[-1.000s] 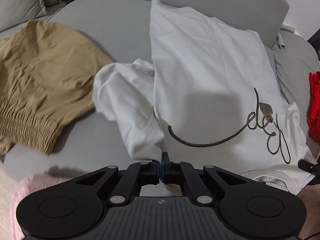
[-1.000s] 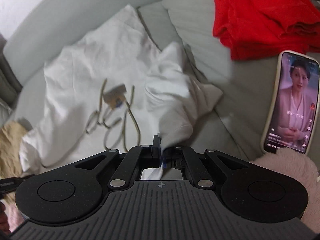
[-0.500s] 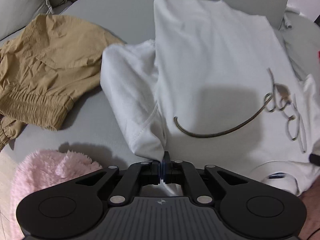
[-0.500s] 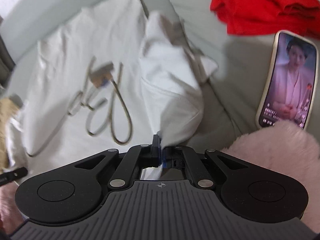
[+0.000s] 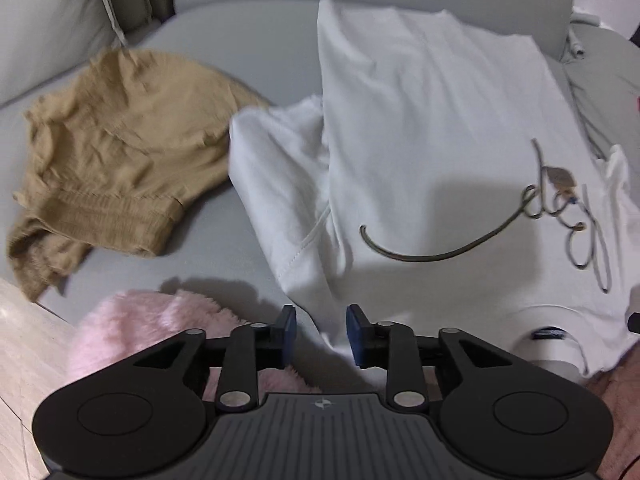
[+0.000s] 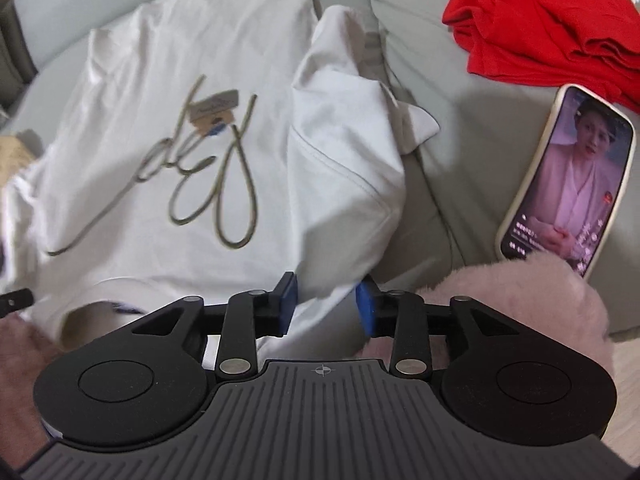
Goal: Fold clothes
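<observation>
A white T-shirt (image 5: 432,128) with an olive script print lies front up on the grey sofa, collar toward me; it also shows in the right wrist view (image 6: 160,92). My left gripper (image 5: 319,334) is open at the shirt's near left corner, by the bunched left sleeve (image 5: 276,184). My right gripper (image 6: 326,307) is open, with the folded-in right sleeve (image 6: 344,148) lying between its fingers, cloth loose.
Tan shorts (image 5: 116,156) lie left of the shirt. A red garment (image 6: 552,16) lies at the far right. A phone (image 6: 568,176) with a lit screen rests on the sofa seat (image 6: 460,92). Pink fluffy fabric (image 5: 152,332) lies at the sofa's front edge, also in the right view (image 6: 528,292).
Both grippers were shut on the shirt's shoulder cloth and have opened, letting the shirt drop onto the sofa. The shirt was pulled toward me beforehand.
</observation>
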Demonstrator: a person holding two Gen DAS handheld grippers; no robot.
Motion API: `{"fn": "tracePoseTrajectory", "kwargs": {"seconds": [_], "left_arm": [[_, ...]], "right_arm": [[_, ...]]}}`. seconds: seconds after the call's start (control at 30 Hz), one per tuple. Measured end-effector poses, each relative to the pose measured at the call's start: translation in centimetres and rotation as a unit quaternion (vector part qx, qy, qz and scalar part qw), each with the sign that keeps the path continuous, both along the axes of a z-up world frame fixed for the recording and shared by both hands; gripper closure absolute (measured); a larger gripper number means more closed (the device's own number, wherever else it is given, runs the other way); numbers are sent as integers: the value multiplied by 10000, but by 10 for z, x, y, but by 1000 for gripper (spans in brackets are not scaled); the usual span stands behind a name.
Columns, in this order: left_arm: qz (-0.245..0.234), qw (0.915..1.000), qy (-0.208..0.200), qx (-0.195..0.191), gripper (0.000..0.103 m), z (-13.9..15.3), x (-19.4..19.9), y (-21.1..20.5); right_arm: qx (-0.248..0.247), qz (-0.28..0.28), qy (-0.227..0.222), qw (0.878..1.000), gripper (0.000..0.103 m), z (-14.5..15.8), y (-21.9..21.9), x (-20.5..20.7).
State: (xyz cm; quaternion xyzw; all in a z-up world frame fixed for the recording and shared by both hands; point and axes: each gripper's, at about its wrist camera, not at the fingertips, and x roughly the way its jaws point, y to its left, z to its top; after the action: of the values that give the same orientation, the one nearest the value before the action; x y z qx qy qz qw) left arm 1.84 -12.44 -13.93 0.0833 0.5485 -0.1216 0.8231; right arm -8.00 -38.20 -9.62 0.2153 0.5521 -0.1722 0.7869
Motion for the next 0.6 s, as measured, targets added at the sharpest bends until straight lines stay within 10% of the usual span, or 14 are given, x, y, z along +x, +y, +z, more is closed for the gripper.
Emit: {"fn": "tracePoseTrajectory", "kwargs": {"seconds": [0.23, 0.6], "left_arm": [[-505, 9935, -164, -1004, 71, 33, -5, -48], [-1863, 9764, 129, -1083, 71, 1, -11, -214]], "right_arm": [[-83, -102, -583, 9982, 57, 33, -28, -18], [537, -908, -1004, 9893, 66, 7, -123, -8]]}}
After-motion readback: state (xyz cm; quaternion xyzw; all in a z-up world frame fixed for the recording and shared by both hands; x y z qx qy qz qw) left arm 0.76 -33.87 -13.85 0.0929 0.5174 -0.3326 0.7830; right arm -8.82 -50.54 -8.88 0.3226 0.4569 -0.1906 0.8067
